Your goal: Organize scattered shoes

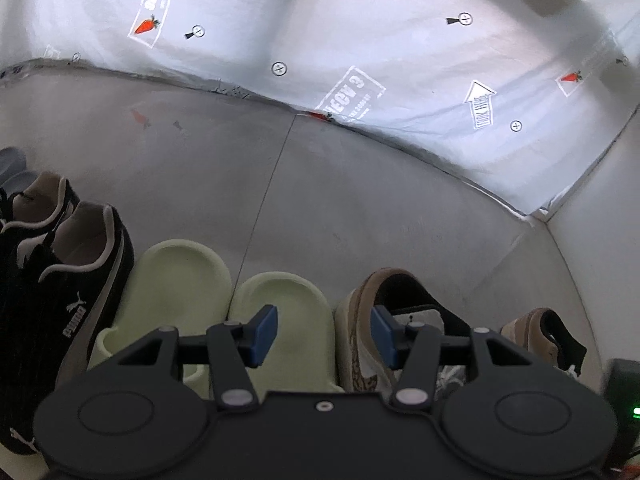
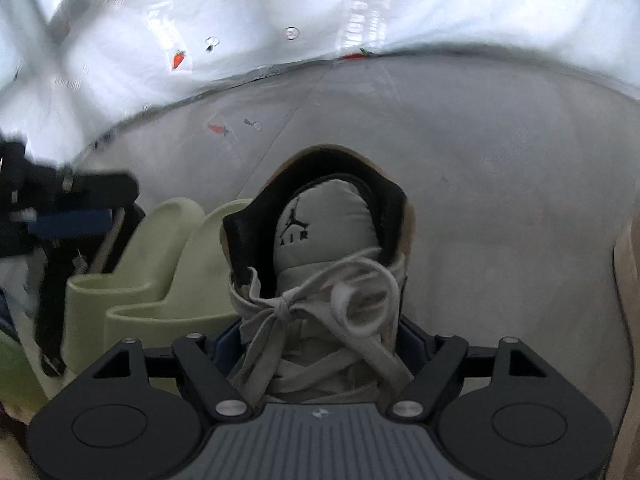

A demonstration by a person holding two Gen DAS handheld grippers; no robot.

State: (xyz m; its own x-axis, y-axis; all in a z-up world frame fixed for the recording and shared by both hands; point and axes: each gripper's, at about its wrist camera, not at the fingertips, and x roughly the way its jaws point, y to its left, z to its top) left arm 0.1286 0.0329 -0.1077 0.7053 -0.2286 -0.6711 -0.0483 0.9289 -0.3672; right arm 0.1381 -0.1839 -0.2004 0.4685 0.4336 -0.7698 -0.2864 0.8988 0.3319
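Observation:
A tan and white sneaker (image 2: pixel 328 224) with loose white laces stands on the grey floor, heel away from me, beside a pair of pale green slides (image 2: pixel 160 256). My right gripper (image 2: pixel 320 340) straddles its front. The blue pads flank the sides without visibly squeezing, so it is open. My left gripper (image 1: pixel 324 336) hangs open and empty above the gap between the right green slide (image 1: pixel 280 320) and that sneaker (image 1: pixel 384 312). The matching tan sneaker (image 1: pixel 544 336) lies further right, apart from the row.
Black sneakers with white stripes (image 1: pixel 80 280) stand left of the slides, and a grey shoe (image 1: pixel 12 164) sits beyond them. A white printed sheet (image 1: pixel 360 40) rises behind the floor, and a pale wall (image 1: pixel 600 240) closes the right side. Bare grey floor (image 1: pixel 320 180) lies ahead.

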